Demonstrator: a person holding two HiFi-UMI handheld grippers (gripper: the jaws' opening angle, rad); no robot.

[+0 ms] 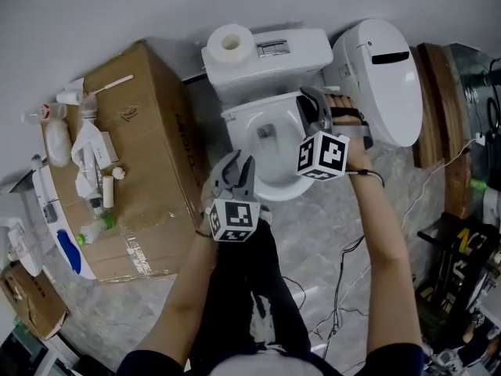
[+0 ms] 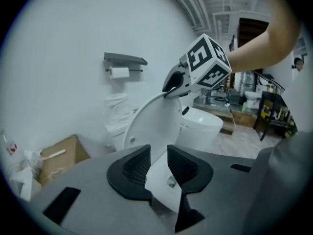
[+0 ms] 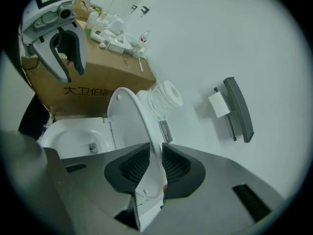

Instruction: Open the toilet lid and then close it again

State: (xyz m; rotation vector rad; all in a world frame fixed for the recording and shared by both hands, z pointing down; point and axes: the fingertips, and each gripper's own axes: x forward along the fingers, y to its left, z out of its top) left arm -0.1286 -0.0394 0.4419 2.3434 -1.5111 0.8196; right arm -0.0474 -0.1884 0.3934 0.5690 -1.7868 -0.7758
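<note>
a person's two forearms reach down toward the toilet bowl (image 1: 239, 131), each hand carrying a gripper with a marker cube. nearest, the left gripper (image 1: 239, 165) hovers just over the bowl's front rim, its fingers (image 2: 133, 166) standing apart and pressing on nothing; the white lid shows only beyond the gap between them. on the bowl's right side, the right gripper (image 3: 155, 153) has its two ribbed pads closed on the free edge of the toilet lid (image 3: 132, 116), which runs straight between them. the lid stands raised on edge above the open bowl, hinged at the bowl's far end. behind the bowl sits the tank (image 1: 301, 53), with a roll of toilet paper (image 1: 229, 44) on top of it. left of the bowl, just beside it, is a large cardboard box (image 1: 156, 147) strewn with small bottles and packets. right of the bowl, a second white toilet (image 1: 383, 69) stands with its lid down. on the wall behind the bowl hangs a grey paper holder (image 3: 238, 106).
</note>
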